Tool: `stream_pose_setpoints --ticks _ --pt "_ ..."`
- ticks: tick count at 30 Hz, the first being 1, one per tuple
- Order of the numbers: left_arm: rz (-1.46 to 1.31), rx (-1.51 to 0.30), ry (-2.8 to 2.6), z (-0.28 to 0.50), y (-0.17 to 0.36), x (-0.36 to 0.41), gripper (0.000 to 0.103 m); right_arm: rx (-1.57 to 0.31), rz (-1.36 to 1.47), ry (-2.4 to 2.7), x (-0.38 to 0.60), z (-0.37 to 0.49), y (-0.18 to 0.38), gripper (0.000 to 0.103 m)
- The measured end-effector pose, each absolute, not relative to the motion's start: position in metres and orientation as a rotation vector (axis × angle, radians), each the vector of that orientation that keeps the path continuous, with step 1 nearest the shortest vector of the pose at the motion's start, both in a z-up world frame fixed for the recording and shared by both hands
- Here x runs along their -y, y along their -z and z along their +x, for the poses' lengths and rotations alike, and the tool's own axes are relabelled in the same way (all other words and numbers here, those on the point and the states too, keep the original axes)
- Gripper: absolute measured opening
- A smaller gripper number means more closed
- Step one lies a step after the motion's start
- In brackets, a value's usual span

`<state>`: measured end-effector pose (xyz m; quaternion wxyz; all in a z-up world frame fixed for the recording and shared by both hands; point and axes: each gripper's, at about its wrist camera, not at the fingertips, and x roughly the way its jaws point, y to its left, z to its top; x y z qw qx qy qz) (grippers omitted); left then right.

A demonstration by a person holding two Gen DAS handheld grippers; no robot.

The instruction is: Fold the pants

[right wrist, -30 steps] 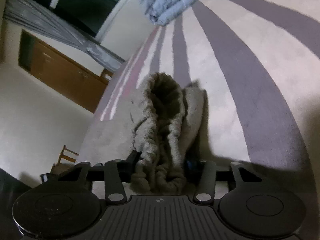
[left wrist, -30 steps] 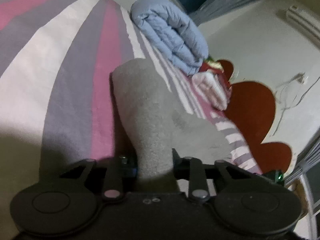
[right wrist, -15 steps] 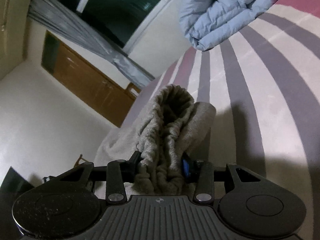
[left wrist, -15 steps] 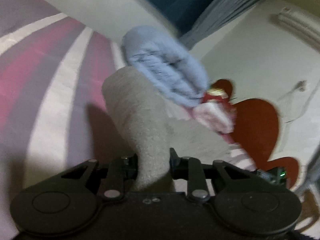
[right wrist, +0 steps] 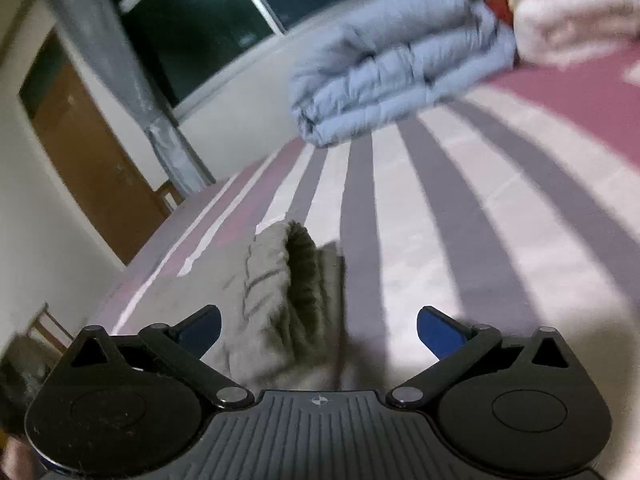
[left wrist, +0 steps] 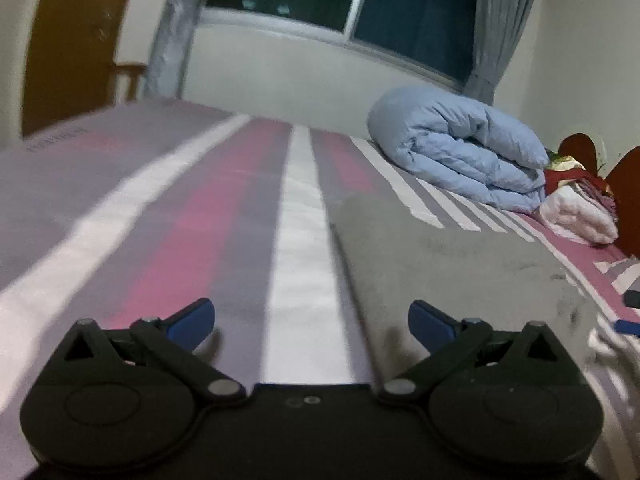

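Note:
The grey fleece pants (left wrist: 460, 276) lie flat on the striped bed cover (left wrist: 160, 232), to the right of centre in the left wrist view. My left gripper (left wrist: 311, 322) is open and empty; its right finger is over the pants' near edge. In the right wrist view the pants' ribbed waistband (right wrist: 292, 292) lies bunched on the bed between the fingers. My right gripper (right wrist: 319, 330) is open and holds nothing.
A rolled light-blue duvet (left wrist: 460, 152) lies at the head of the bed, also in the right wrist view (right wrist: 400, 64). Folded pink and red cloths (left wrist: 576, 216) sit beside it. A window (left wrist: 360, 4), curtains and a wooden door (right wrist: 92, 152) stand beyond.
Both grippers have let go of the pants and opened. The pants, held up before, now lie on the bed. Both cameras have tilted up toward the window.

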<state>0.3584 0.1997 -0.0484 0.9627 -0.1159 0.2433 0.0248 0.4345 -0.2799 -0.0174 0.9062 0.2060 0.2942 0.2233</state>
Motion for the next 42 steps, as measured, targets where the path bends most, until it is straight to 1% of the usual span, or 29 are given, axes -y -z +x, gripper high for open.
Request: stream_pose_setpoints --ticks 5,10,14,18,22,25,28,36,42 --pt "-0.199 -0.512 -0.162 0.291 0.052 -0.201 0.097 -0.591 0.326 -0.39 0.3 0.365 0.024 0.103" --pt "-0.28 -0.499 -0.21 0.225 0.04 -0.199 0.097 -0.561 0.247 -0.25 0.326 0.286 0.026 0.103" --pt "-0.223 -0.458 -0.202 0.185 0.027 -0.169 0.097 -0.489 0.228 -0.23 0.328 0.224 0.014 0.103" --pt "-0.244 -0.376 -0.146 0.142 0.012 -0.134 0.097 -0.435 0.23 -0.245 0.31 0.16 0.006 0.103" --pt "-0.169 -0.297 -0.098 0.104 -0.001 -0.094 0.097 -0.327 0.122 -0.33 0.284 0.101 -0.011 0.103" --pt "-0.128 -0.293 -0.051 0.084 -0.002 -0.068 0.097 -0.343 0.076 -0.385 0.263 0.078 -0.011 0.103" --pt "-0.105 -0.285 -0.021 0.072 -0.001 -0.057 0.097 -0.315 0.031 -0.392 0.249 0.064 -0.012 0.103" --pt "-0.158 -0.29 -0.013 0.042 -0.001 -0.047 0.097 -0.326 0.03 -0.378 0.235 0.053 -0.011 0.103" --pt "-0.151 -0.295 0.003 0.046 0.005 -0.046 0.097 -0.345 0.003 -0.356 0.233 0.057 -0.005 0.103"
